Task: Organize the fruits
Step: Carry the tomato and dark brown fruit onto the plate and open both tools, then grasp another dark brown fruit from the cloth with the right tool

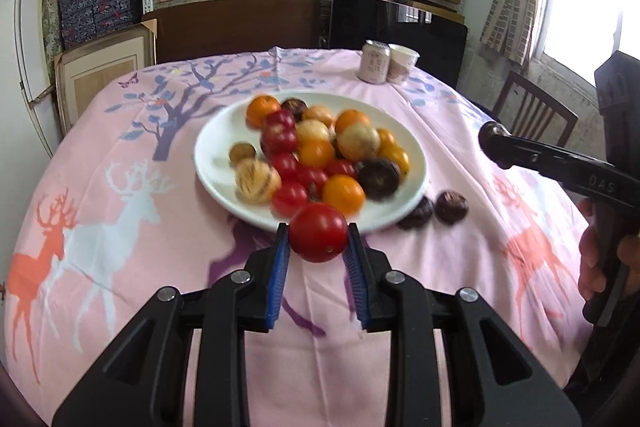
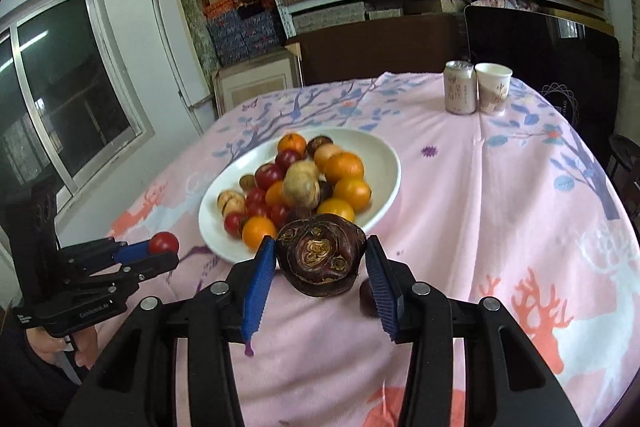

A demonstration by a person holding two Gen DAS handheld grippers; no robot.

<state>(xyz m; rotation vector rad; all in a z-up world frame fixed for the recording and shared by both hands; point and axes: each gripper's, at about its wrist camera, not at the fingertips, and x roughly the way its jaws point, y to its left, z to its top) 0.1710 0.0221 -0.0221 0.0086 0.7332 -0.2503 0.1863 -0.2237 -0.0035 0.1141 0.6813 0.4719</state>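
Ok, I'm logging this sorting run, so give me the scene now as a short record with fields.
left gripper: shut on a red tomato
right gripper: shut on a dark brown water chestnut
plate: white, piled with mixed fruit
loose on cloth: two dark fruits beside the plate's rim
far edge of table: can, paper cup
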